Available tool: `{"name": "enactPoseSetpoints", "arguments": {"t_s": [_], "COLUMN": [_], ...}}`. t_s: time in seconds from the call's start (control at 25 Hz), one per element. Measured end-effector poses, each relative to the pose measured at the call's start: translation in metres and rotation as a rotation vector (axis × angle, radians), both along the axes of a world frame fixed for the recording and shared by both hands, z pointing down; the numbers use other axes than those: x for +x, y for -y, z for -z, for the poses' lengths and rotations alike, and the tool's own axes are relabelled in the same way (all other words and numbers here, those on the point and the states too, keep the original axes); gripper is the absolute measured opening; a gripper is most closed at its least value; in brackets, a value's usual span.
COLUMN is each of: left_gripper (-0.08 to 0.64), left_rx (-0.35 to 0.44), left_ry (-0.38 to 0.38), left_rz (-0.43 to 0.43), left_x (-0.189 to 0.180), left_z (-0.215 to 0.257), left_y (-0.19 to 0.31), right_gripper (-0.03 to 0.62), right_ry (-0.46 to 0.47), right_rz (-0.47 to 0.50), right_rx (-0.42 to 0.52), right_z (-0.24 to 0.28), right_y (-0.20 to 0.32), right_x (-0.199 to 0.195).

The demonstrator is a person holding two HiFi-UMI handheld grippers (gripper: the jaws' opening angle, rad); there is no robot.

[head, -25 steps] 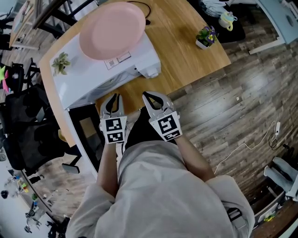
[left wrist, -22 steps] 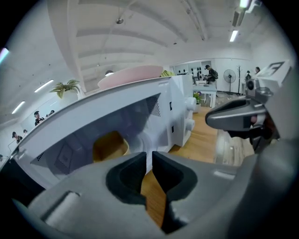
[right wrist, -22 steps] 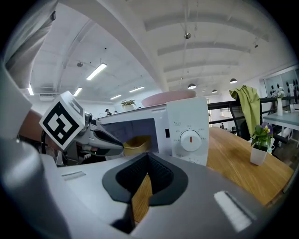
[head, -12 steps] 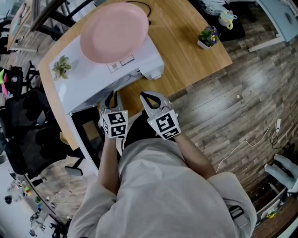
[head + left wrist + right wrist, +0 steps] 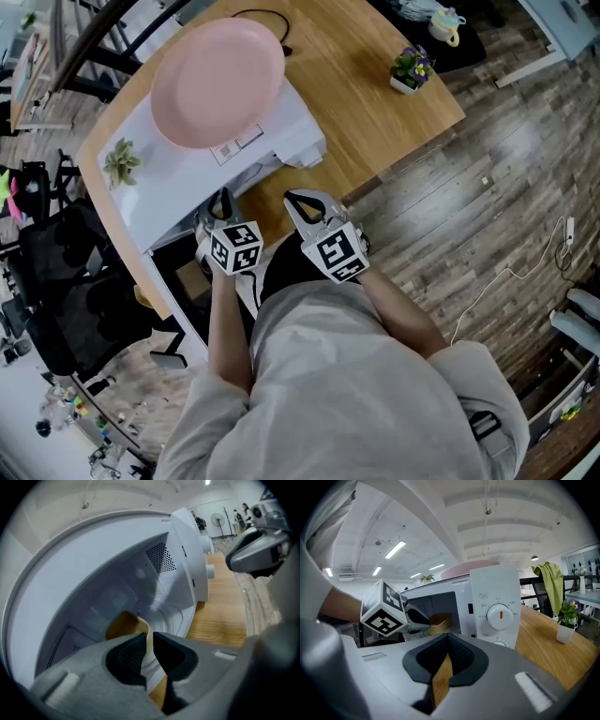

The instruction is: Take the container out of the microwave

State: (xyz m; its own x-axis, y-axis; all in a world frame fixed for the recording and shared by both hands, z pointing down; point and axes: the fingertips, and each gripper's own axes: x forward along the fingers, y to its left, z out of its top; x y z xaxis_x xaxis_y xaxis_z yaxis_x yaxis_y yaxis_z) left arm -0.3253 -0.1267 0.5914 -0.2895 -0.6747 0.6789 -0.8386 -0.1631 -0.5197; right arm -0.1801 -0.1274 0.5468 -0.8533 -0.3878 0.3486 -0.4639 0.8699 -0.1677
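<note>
your left gripper [image 5: 150,638] is at the mouth of the open microwave [image 5: 187,183]. its jaws are a narrow slit apart and have just been opening. the tan container [image 5: 123,626] is inside the microwave, right behind the left jaw. its rim shows in the slit at the tips, and the pads are not clamped on it. the microwave door [image 5: 173,272] is swung out to the left of your arm.

your right gripper [image 5: 448,639] is outside, in front of the microwave and beside the left one. its jaws are together at the tips on nothing, and only the wood of the table [image 5: 366,103] shows behind them. it faces the knob [image 5: 500,615] on the control panel.

a pink plate [image 5: 217,82] and a small plant [image 5: 122,161] sit on top of the microwave. a potted plant [image 5: 411,70] stands well apart on the table.
</note>
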Motion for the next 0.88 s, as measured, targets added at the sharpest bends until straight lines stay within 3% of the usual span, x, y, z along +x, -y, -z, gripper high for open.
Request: {"name": "enactPoseSetpoints", "arguments": {"t_s": [0.36, 0.52, 0.88], "left_gripper": [0.067, 0.093, 0.099], "left_rx": [-0.082, -0.172, -0.234], "left_ry": [0.136, 0.240, 0.260], "left_rz": [-0.074, -0.176, -0.212], "left_x": [-0.012, -0.018, -0.022], "left_z": [-0.014, -0.027, -0.036], "left_y": [0.002, 0.005, 0.012], "right_gripper": [0.011, 0.011, 0.011], "right_ry": [-0.021, -0.021, -0.025], "right_rz": [-0.002, -0.006, -0.011], "right_rx": [-0.007, -0.013, -0.017], "right_z": [-0.006, -0.006, -0.008], "right_y": [0.000, -0.001, 0.000], "right_x": [0.001, 0.001, 0.004]}}
